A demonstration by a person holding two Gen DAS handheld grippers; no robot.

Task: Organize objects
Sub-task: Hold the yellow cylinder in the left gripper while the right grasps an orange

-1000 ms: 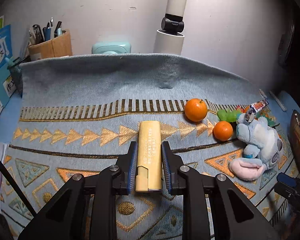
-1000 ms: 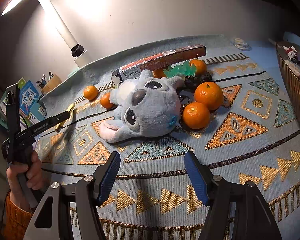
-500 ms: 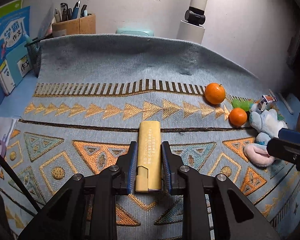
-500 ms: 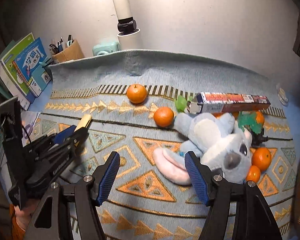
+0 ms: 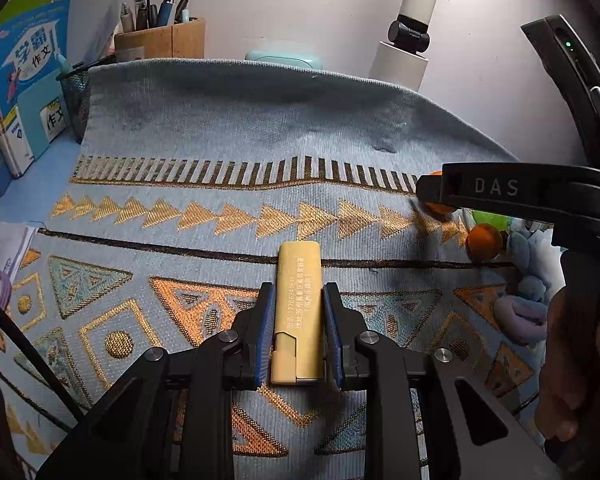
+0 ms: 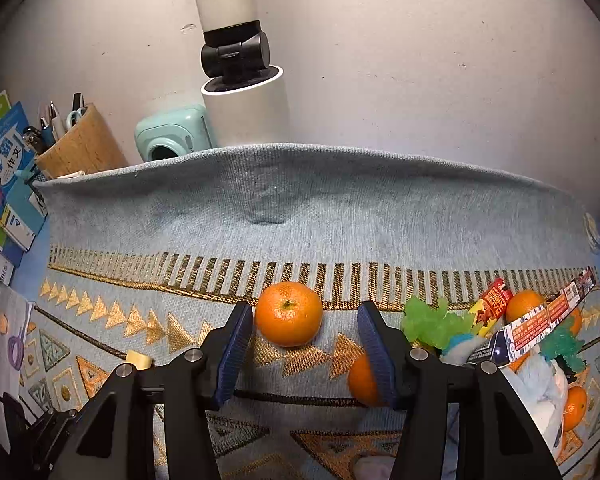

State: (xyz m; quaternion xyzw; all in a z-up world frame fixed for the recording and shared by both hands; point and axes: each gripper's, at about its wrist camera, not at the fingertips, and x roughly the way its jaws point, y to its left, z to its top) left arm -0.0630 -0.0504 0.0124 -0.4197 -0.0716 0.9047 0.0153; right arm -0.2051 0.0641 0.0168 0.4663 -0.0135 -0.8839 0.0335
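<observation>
Left claw (image 5: 298, 334) was seen clamped on yellow box (image 5: 299, 308), held over patterned cloth (image 5: 236, 128); box not yet set down.

Right claw (image 6: 298, 334) was seen closing, pads not yet touching; tangerine (image 6: 289, 313) lay between tips, toward left pad.

Second tangerine (image 6: 360, 378) was partly hidden behind right pad.

Toy (image 6: 538, 384), long carton (image 6: 540, 320) and more tangerines were left heaped right of right claw. Task judged early: nothing visibly sorted.

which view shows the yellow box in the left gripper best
The left wrist view. There the yellow box lies lengthwise between the left gripper, whole, its printed face up and readable. The right wrist view shows only one small end of it, at the lower left over the patterned cloth.
</observation>
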